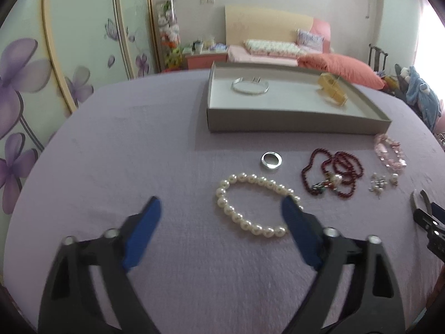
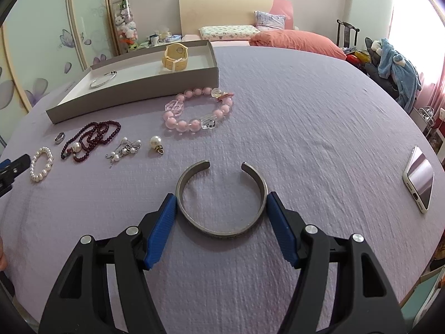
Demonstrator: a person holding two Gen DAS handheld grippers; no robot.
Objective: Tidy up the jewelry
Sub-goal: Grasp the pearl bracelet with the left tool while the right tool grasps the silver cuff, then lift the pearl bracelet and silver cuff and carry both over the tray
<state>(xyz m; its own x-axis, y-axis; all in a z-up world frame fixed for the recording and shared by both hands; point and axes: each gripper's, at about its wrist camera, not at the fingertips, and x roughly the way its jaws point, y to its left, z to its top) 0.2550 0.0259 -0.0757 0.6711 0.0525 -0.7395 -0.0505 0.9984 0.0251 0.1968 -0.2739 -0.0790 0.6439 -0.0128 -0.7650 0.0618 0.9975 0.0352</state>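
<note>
My left gripper (image 1: pixel 222 208) is open above the purple cloth, its right finger over the near side of a white pearl bracelet (image 1: pixel 236 217). Beyond lie a silver ring (image 1: pixel 271 161), a dark red bead necklace (image 1: pixel 333 172), small pearl earrings (image 1: pixel 379 183) and a pink bead bracelet (image 1: pixel 390 151). A grey tray (image 1: pixel 278 125) holds a thin silver bangle (image 1: pixel 250 85) and a yellow watch (image 1: pixel 332 89). My right gripper (image 2: pixel 221 203) is shut on a silver cuff bangle (image 2: pixel 222 229), its blue pads touching both sides. The tray (image 2: pixel 125 103) lies at far left in this view.
A white phone (image 2: pixel 420 179) lies at the table's right edge. A loose pearl pendant (image 2: pixel 156 142) lies near the pink bracelet (image 2: pixel 200 111). A bed, a wardrobe and a chair with clothes stand beyond the round table.
</note>
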